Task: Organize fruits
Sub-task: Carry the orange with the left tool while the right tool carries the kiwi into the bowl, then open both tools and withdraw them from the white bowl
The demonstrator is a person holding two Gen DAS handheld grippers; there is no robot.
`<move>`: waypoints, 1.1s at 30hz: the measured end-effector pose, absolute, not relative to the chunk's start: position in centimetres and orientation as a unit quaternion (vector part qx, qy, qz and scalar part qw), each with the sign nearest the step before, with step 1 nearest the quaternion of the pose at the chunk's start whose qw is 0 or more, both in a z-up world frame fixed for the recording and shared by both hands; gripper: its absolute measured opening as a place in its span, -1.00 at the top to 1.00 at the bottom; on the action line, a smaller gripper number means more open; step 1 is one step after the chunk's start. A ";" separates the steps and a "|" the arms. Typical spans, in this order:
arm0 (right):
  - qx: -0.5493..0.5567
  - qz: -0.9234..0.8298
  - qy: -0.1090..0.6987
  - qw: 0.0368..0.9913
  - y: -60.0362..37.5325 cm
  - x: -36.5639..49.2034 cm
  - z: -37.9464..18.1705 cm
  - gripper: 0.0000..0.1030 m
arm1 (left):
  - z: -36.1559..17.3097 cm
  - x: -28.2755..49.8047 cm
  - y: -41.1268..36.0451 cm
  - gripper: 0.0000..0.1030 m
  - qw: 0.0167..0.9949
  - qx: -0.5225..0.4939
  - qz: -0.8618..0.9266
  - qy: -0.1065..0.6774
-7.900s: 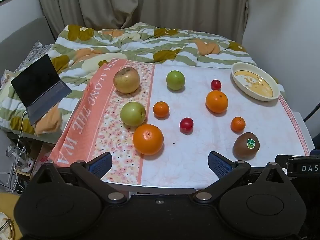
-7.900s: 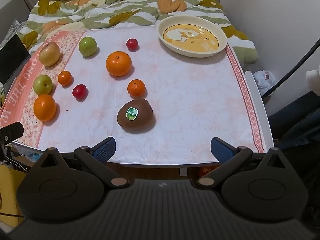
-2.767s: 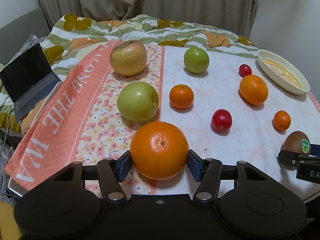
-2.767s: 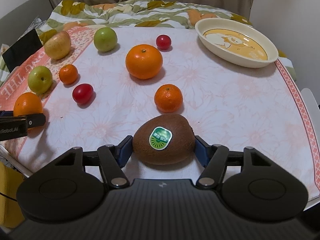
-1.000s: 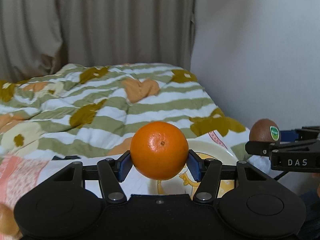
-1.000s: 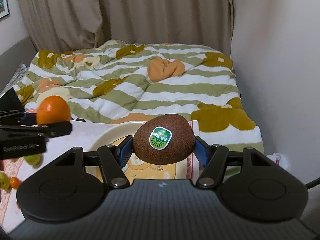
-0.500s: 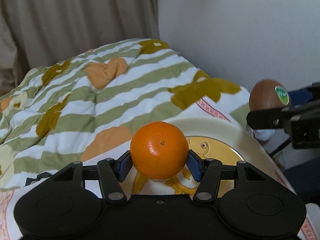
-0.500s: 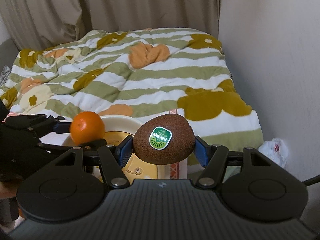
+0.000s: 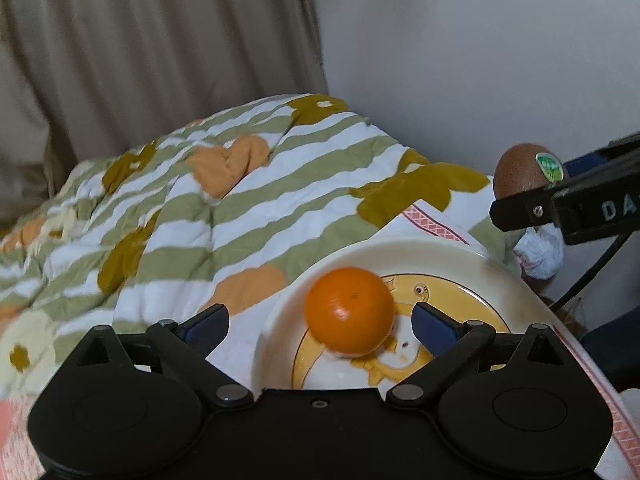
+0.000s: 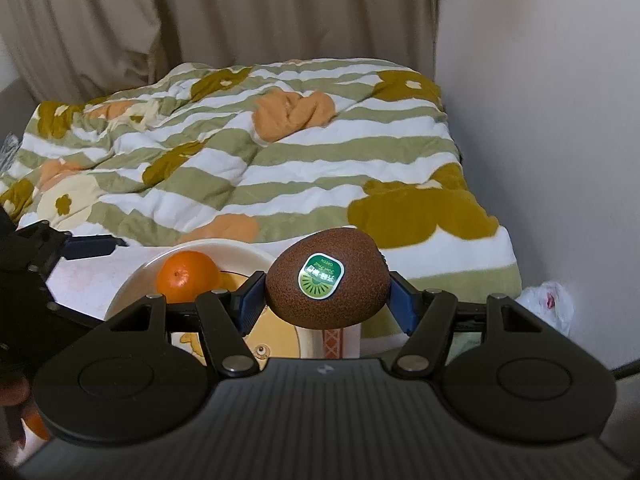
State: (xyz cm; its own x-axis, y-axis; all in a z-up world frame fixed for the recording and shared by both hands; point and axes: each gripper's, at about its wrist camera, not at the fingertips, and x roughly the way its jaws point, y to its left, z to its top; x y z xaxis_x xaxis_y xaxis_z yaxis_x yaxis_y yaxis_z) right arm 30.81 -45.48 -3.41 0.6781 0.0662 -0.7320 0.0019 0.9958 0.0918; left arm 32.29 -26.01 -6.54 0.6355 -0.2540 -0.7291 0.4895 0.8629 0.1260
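Striped quilt with olive and orange flower patches covers the bed behind the table, beige curtain behind it. White wall to the right; crumpled white plastic bag at its base.

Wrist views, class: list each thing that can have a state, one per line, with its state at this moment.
Left gripper: open, fingers clear of the orange.
Orange: released, in the dish.
Dish: holds only the orange.
Right gripper: shut on the kiwi.
Kiwi: held above the dish edge, sticker facing the camera.
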 end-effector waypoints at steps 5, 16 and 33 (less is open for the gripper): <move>0.013 0.058 0.403 0.913 -43.8 31.2 -3.6 -0.54 | -5.3 31.7 -23.8 -0.94 0.895 0.122 -0.180 0.389; -0.067 0.118 0.418 0.898 -39.4 32.3 -7.1 -0.54 | -4.3 29.7 -19.8 -0.95 0.901 0.050 -0.129 0.412; -0.144 0.112 0.387 0.904 -37.4 30.0 -8.7 -1.00 | -4.4 26.6 -18.2 -0.95 0.907 0.045 -0.093 0.408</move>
State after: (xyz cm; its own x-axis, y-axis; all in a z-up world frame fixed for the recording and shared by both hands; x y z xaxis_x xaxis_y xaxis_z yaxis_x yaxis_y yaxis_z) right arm 30.00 -37.42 -8.75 0.6750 0.0909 -0.7322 -0.3144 0.9332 -0.1741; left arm 26.63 -18.16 -4.36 0.6495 -0.1320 -0.7488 0.2054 0.9787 0.0057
